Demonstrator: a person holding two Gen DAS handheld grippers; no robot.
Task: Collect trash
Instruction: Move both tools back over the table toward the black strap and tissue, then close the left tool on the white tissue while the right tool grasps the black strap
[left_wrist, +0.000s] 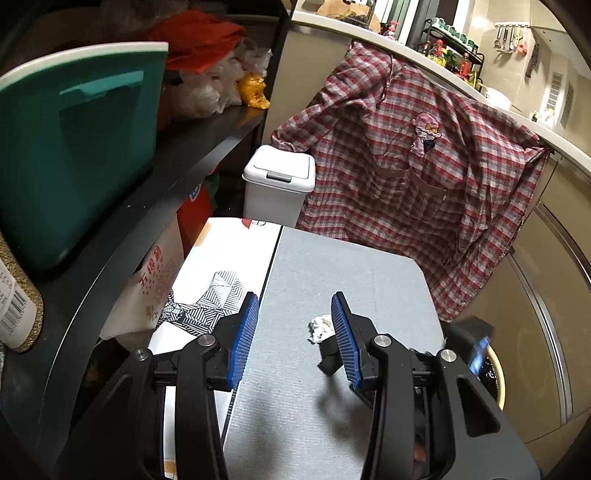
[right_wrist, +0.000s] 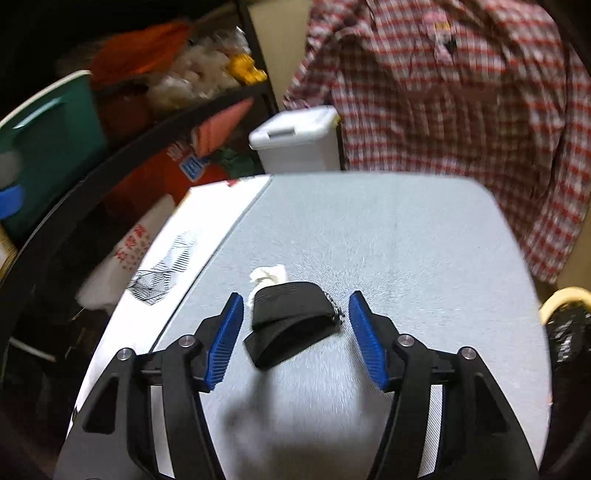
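Trash — a black scrap (right_wrist: 291, 325) and a white wad (right_wrist: 269, 275) at its 11 o'clock — lies between the wide-spread right gripper (right_wrist: 295, 334); the left gripper (left_wrist: 293, 332) gapes wide too.

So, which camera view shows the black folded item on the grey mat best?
The right wrist view: the black folded item lies whole between the open fingers of the right gripper, with the white crumpled paper just behind it. In the left wrist view only a small part shows beside one blue finger of the left gripper.
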